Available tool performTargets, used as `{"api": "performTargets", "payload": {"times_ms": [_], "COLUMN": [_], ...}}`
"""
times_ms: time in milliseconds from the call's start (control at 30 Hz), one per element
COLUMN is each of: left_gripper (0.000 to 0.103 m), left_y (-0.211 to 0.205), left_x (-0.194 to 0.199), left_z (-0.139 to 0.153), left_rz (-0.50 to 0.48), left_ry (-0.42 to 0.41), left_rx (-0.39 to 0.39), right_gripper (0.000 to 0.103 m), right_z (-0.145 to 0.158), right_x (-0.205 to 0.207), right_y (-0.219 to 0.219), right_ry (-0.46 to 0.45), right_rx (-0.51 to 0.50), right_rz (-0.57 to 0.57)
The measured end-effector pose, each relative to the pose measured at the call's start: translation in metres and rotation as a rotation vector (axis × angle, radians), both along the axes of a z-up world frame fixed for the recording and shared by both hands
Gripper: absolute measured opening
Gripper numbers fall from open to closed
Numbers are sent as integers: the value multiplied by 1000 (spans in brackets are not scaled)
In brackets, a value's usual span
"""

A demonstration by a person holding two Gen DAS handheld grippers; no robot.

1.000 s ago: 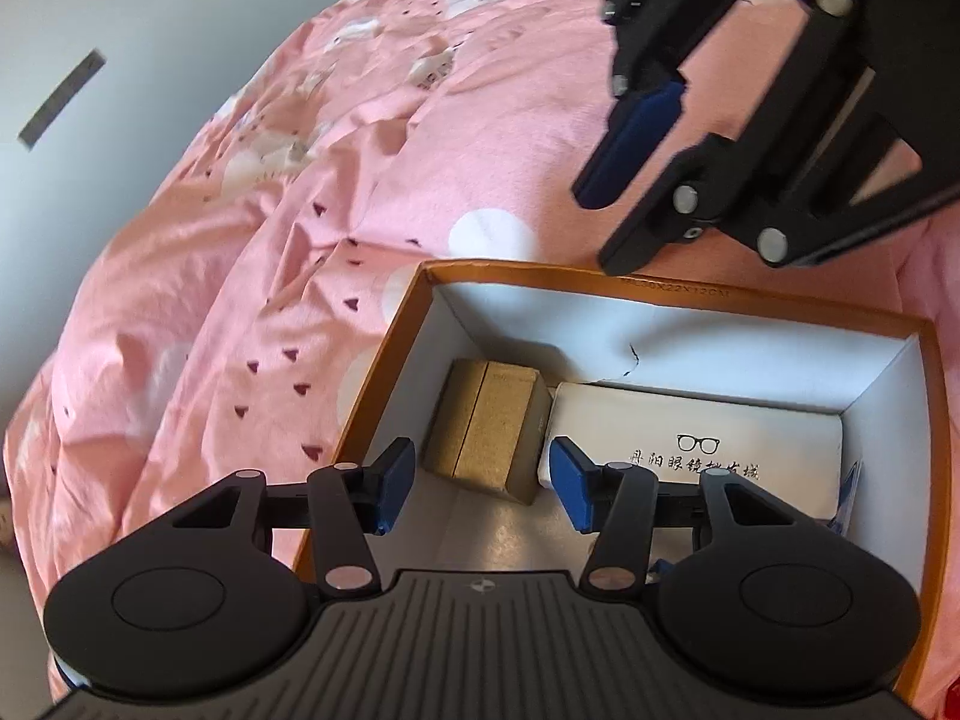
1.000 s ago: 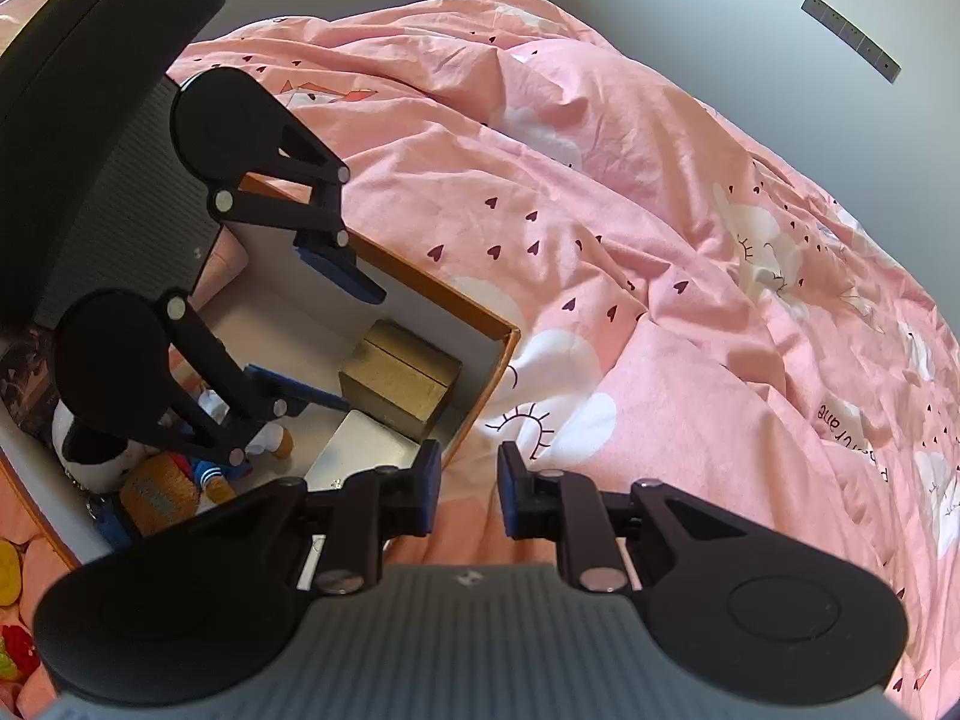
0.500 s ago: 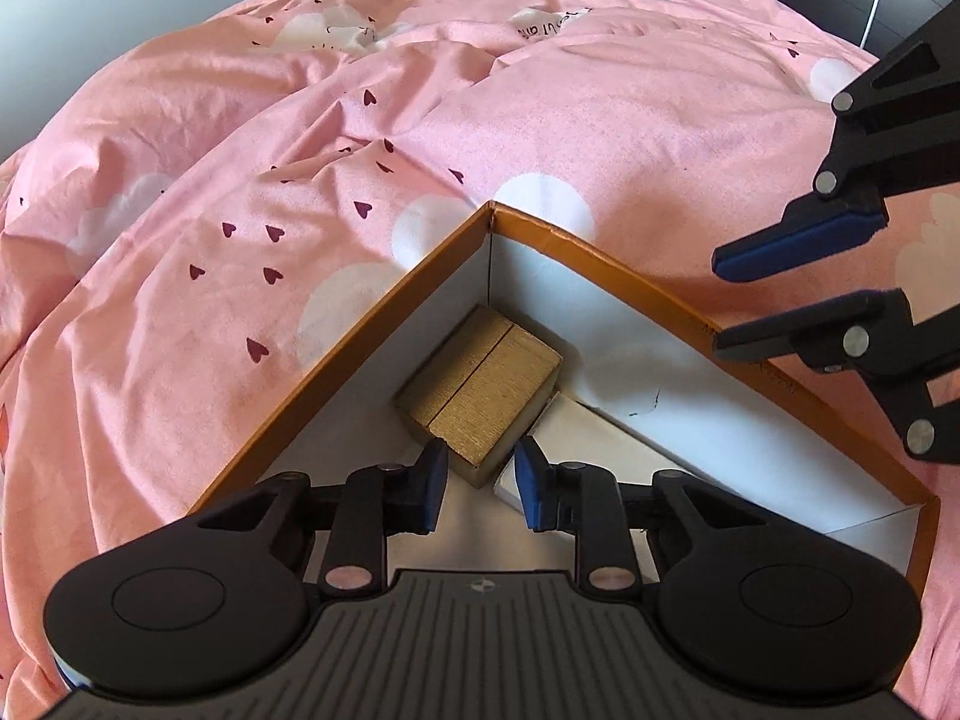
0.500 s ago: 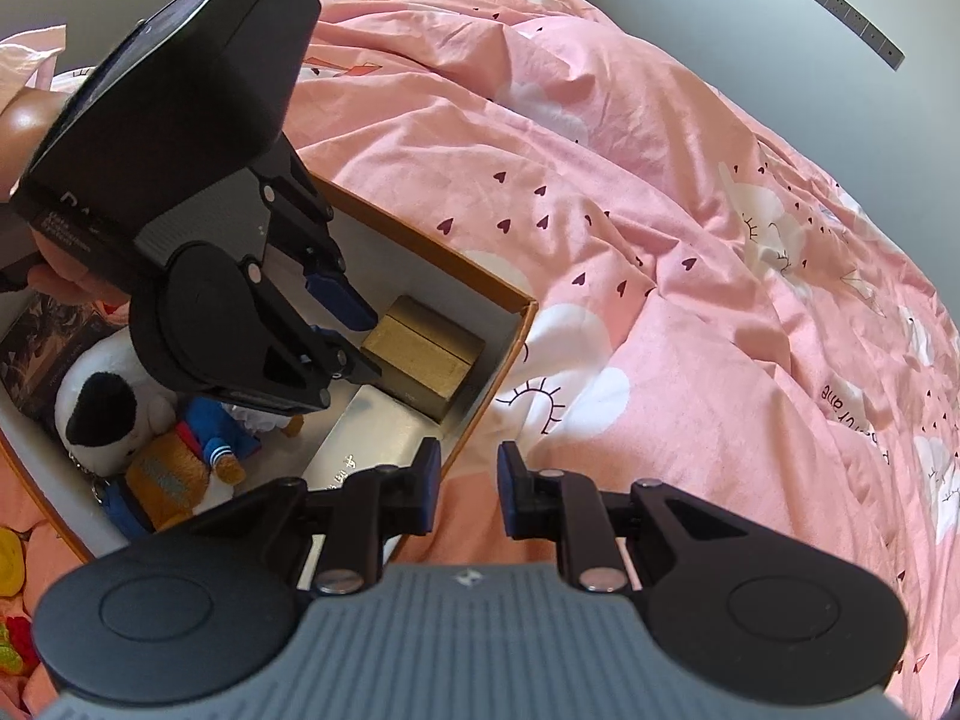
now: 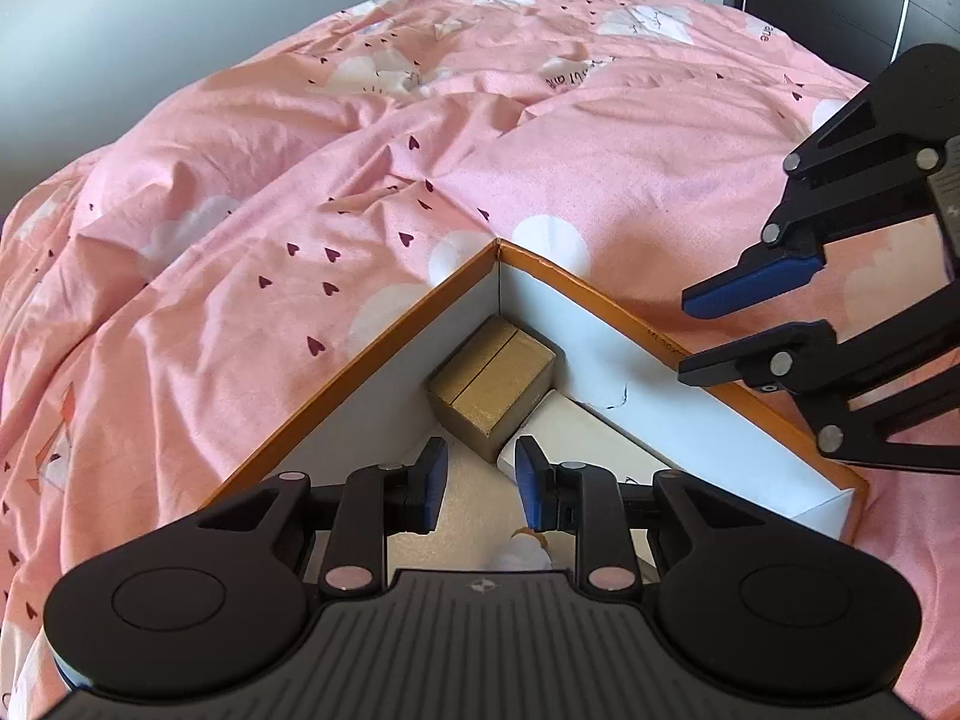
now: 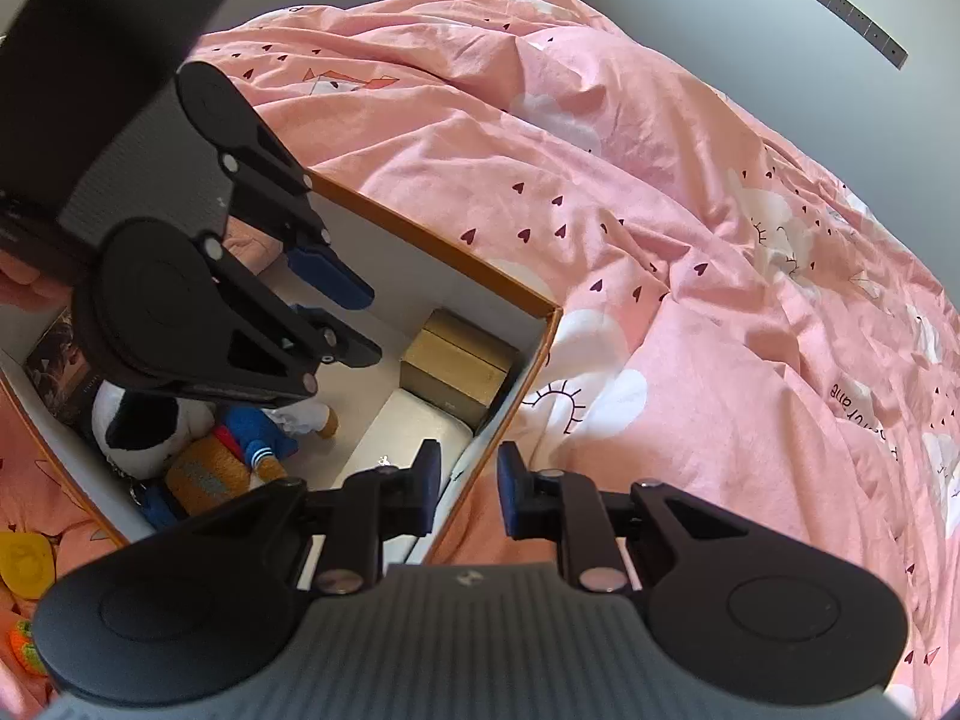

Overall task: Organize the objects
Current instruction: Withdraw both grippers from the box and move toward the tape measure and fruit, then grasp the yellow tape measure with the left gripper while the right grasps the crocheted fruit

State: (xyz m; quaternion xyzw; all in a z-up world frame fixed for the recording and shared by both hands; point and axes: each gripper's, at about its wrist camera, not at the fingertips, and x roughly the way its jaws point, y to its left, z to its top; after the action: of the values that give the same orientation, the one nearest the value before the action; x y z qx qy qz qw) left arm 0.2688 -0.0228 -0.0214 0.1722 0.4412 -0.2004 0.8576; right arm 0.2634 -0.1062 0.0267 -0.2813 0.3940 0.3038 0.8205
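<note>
An orange-rimmed cardboard box (image 5: 660, 348) with white inner walls lies on the pink duvet. In its far corner sits a small gold box (image 5: 492, 387), with a white glasses case (image 5: 576, 438) beside it. My left gripper (image 5: 480, 474) hovers over the box's inside, jaws a narrow gap apart and nothing between them. My right gripper (image 6: 469, 474) hangs above the box's right wall (image 6: 432, 243), also narrowly open and empty. The right wrist view shows the gold box (image 6: 459, 363), the case (image 6: 414, 432) and the left gripper (image 6: 369, 327).
Soft toys fill the box's near-left end: a black-and-white plush (image 6: 150, 426) and a blue-clad duck figure (image 6: 252, 438), with a dark book (image 6: 57, 360) behind. A yellow item (image 6: 24, 558) lies outside the box. Rumpled pink duvet (image 6: 690, 270) spreads all around.
My left gripper's jaws have narrowed from wide apart. It has rolled and lifted a little, so the box's corner now points straight at it. The right gripper has kept still.
</note>
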Motion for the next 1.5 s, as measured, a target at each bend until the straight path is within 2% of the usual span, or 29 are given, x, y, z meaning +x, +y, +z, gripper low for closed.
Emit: {"api": "performTargets", "payload": {"times_ms": [133, 233, 333, 433, 533, 600, 667, 800, 833, 933, 1067, 1233, 1333, 1500], "left_gripper": [31, 31, 31, 31, 31, 31, 31, 31, 31, 31, 33, 39, 43, 43], "left_y": [9, 17, 29, 41, 49, 50, 48, 45, 47, 50, 51, 50, 53, 54], "left_x": [-37, -66, -97, -126, -151, -166, -178, -199, -207, -222, -230, -236, -235, -236], "left_z": [25, 39, 51, 53, 41, 26, 9, -27, -35, -53, -57, -61, -66, -67], "left_rz": [29, 77, 120, 173, 244, 304, 343, 341, 341, 349, 330, 315, 323, 322], "left_ry": [-51, -73, -77, -65, -25, 17, 69, 192, 213, 258, 267, 257, 272, 272], "left_rx": [-34, -54, -100, -166, -189, -164, -129, -97, -77, -29, 8, 39, 38, 45], "right_gripper": [21, 30, 32, 32, 32, 34, 36, 42, 46, 47, 55, 54, 54, 54], "right_z": [7, 12, 16, 16, 9, -2, -18, -55, -63, -81, -94, -115, -125, -136], "right_x": [-13, -27, -45, -69, -95, -111, -125, -149, -155, -170, -182, -187, -187, -185], "right_y": [1, 1, 0, -2, -4, -4, -2, 3, 3, 5, 10, 23, 24, 26], "right_ry": [-10, -2, 23, 57, 105, 154, 241, 436, 473, 553, 618, 671, 725, 774], "right_rx": [18, 59, 127, 213, 306, 349, 369, 370, 373, 370, 352, 250, 260, 275], "right_rz": [6, 4, -7, -5, -25, -53, -89, -166, -181, -222, -247, -262, -262, -268]}}
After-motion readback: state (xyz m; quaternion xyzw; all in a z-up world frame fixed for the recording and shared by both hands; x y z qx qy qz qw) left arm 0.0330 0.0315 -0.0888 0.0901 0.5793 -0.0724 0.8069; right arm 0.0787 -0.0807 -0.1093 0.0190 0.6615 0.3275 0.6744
